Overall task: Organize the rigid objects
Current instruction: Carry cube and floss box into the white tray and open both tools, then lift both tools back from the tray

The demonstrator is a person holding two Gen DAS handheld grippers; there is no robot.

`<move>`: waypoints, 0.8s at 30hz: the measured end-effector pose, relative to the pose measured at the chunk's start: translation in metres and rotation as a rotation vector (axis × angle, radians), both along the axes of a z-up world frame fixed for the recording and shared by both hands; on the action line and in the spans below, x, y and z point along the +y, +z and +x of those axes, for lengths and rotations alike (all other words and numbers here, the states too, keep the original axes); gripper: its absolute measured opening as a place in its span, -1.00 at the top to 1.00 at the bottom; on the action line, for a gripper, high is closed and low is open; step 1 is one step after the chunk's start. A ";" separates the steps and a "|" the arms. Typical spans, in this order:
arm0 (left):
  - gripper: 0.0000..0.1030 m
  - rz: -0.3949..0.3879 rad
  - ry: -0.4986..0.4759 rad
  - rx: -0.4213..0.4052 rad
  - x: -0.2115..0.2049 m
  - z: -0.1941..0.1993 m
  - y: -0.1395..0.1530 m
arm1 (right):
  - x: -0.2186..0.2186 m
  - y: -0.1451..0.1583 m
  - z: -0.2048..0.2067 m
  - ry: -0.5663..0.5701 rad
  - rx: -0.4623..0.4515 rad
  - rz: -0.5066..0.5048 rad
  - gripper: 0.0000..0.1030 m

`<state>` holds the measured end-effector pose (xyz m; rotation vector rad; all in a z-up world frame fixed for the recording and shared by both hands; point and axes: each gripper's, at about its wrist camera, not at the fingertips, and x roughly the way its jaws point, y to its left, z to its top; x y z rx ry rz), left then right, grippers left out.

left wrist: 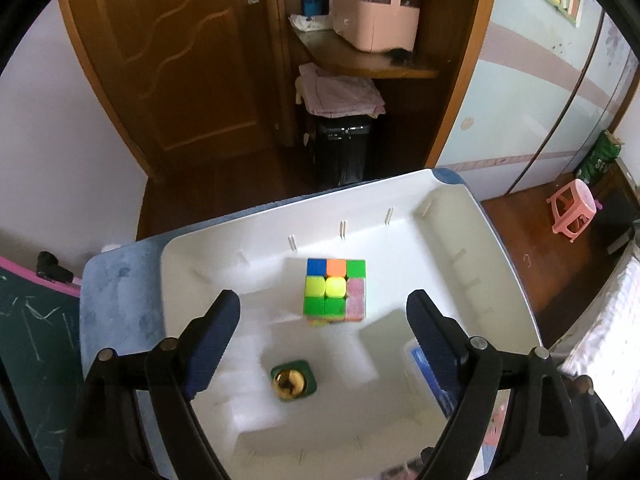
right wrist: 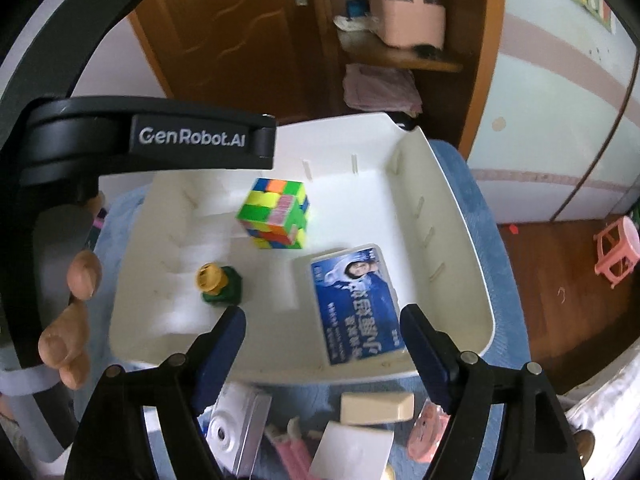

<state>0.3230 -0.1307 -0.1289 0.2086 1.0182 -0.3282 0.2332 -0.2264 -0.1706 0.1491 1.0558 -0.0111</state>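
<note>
White plastic makes up the big bin (right wrist: 460, 240), and it sits on a blue cloth (right wrist: 480, 200) that covers the worktop. Nearest of all in the right wrist view, some things lie on the cloth outside the bin: a small white camera (right wrist: 230, 432), a cream block (right wrist: 376, 407), a white card (right wrist: 352, 454), pink sticks (right wrist: 294, 454) and a pink round thing (right wrist: 428, 432). I think they are waiting their turn to go in.

The right gripper (right wrist: 322, 332) hangs over the near edge of the bin. Its fingers (right wrist: 222, 340) are spread wide and pinch nothing. The left gripper (left wrist: 324, 320) hovers over the middle of the bin, and its fingers (left wrist: 218, 328) are spread wide and empty too.

Inside the bin, closest to the near wall, a flat blue box (right wrist: 356, 304) with a picture lies on the floor by the right side. To its left stands a little green and yellow toy (right wrist: 218, 282), well apart from the box. Farther back sits the colourful puzzle cube (left wrist: 335, 290), near the far wall. The three things are spaced out, likely so each is easy to see and there is room for more.

Past the bin are a brown door (left wrist: 192, 60) and a pink stool (left wrist: 570, 210) on the floor.
</note>
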 end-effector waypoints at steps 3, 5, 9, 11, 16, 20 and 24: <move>-0.70 0.011 -0.010 -0.036 0.007 -0.018 0.014 | 0.006 0.011 -0.011 0.022 -0.016 -0.010 -0.56; -0.70 0.006 -0.010 -0.051 0.012 -0.028 0.023 | 0.010 0.020 -0.022 0.038 -0.032 -0.013 -0.56; -0.70 -0.031 0.013 -0.068 0.026 -0.052 0.044 | 0.019 0.038 -0.045 0.066 -0.057 -0.023 -0.56; -0.70 -0.052 0.019 -0.078 0.034 -0.067 0.055 | 0.023 0.048 -0.060 0.086 -0.071 -0.027 -0.56; -0.76 -0.073 0.037 -0.091 0.050 -0.105 0.072 | 0.028 0.067 -0.095 0.121 -0.096 -0.028 -0.56; -0.84 -0.073 0.053 -0.083 0.060 -0.134 0.077 | 0.032 0.079 -0.126 0.148 -0.116 -0.035 -0.56; -0.84 -0.059 0.078 -0.087 0.069 -0.162 0.080 | 0.035 0.086 -0.152 0.172 -0.129 -0.053 -0.56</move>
